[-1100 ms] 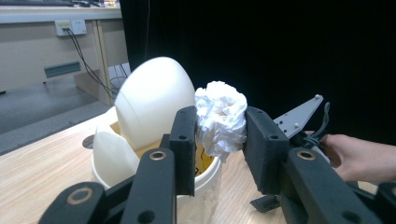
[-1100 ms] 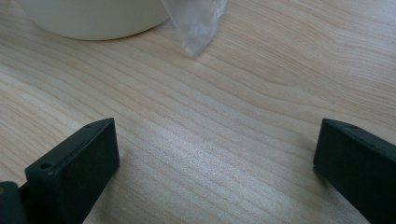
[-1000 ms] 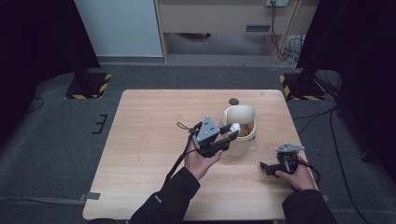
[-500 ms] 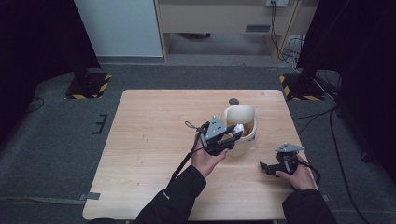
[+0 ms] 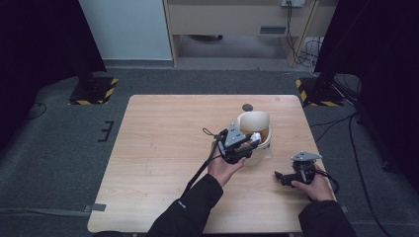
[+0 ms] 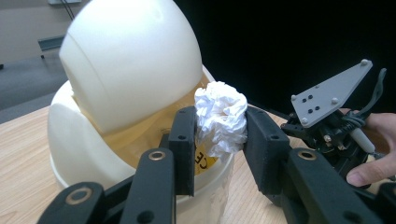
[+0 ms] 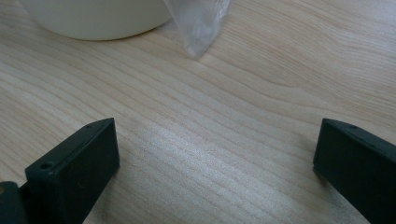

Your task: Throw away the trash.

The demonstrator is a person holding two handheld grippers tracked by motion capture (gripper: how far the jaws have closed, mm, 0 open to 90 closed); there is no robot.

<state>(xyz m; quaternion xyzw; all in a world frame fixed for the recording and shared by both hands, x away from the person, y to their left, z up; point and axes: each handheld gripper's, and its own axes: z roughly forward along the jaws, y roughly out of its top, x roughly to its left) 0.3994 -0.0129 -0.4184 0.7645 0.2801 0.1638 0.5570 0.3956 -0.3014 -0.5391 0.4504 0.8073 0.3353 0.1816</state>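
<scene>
Your left gripper clamps crumpled tissue between 2 jaws, right at open mouth of cream bin. Right gripper jaws wide apart over table, nothing between.

A light wooden table stands on dark grey carpet. Beyond it, a pale panel leans at the far wall beside a wooden cabinet, with cables hanging down near its right end. Two black stands with yellow-and-black striped bases flank the table's far corners. Black curtains close off both sides. The light is dim and even.
</scene>
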